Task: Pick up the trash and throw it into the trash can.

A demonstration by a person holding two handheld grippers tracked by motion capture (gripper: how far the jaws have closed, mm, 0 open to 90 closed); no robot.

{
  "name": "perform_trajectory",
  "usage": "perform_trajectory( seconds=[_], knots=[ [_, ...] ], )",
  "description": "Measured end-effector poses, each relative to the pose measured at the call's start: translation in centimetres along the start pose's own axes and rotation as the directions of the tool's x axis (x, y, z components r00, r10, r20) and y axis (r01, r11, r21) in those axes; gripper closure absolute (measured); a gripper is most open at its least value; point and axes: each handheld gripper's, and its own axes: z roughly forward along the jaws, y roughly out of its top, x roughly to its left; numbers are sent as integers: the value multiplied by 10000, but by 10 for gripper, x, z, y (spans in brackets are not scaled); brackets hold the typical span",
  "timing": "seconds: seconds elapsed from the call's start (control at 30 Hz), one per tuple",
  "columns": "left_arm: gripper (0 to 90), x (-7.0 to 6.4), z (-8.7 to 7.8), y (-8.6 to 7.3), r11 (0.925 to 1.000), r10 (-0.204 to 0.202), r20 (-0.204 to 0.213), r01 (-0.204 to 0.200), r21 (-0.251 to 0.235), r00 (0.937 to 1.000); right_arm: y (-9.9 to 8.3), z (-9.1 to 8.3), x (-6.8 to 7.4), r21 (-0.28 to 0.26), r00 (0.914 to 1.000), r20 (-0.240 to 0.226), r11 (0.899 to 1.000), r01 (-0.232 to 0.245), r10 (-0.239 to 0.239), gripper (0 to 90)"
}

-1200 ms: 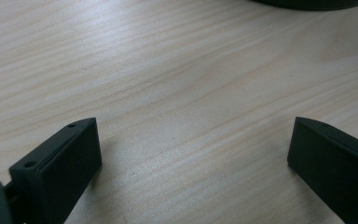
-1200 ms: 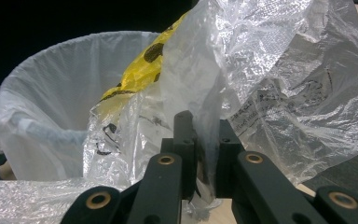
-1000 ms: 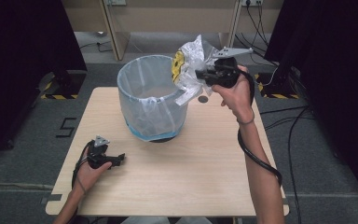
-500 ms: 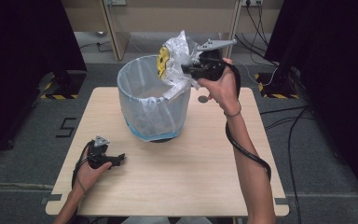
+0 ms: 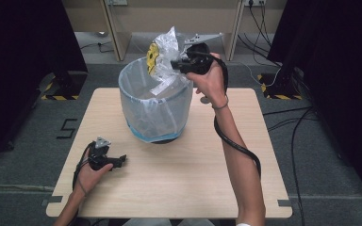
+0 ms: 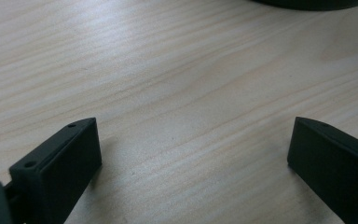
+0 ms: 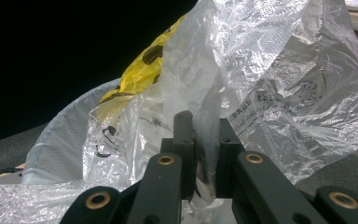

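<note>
A bin (image 5: pixel 155 106) lined with a clear bag stands on the wooden table (image 5: pixel 188 169), toward its far side. My right gripper (image 5: pixel 173 64) is raised over the bin's far right rim, shut on a crumpled clear plastic wrapper (image 5: pixel 162 56) with a yellow, black-spotted piece inside it. In the right gripper view the wrapper (image 7: pixel 270 79) bulges up past the closed jaws of the gripper (image 7: pixel 207 135), with the bin's liner (image 7: pixel 56 144) below. My left gripper (image 5: pixel 120 160) rests on the table near the front left, open, with bare wood between its fingers (image 6: pixel 65 163).
A small round object (image 5: pixel 204 100) lies on the table just behind the right wrist. Cables trail over the floor at the right. Wooden furniture legs stand behind the table, and dark curtains hang on both sides.
My right gripper has carried the wrapper leftward, from beside the bin's right rim to above its opening. The left gripper has stayed where it was.
</note>
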Motion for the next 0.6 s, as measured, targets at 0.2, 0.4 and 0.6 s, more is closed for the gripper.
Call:
perform_trajectory(
  seconds=[0.2,0.4,0.6],
  knots=[
    [18,0,0,0,10000,16,-1,-16,7,10000,-3,13,1,168,9999,-74,9998,-80,81,840],
    [18,0,0,0,10000,25,11,-25,6,10000,-4,23,2,317,9999,-105,9995,-94,97,839],
    [19,0,0,0,10000,34,20,-34,0,10000,-6,32,5,498,9998,-166,9987,-100,108,837]
  ],
)
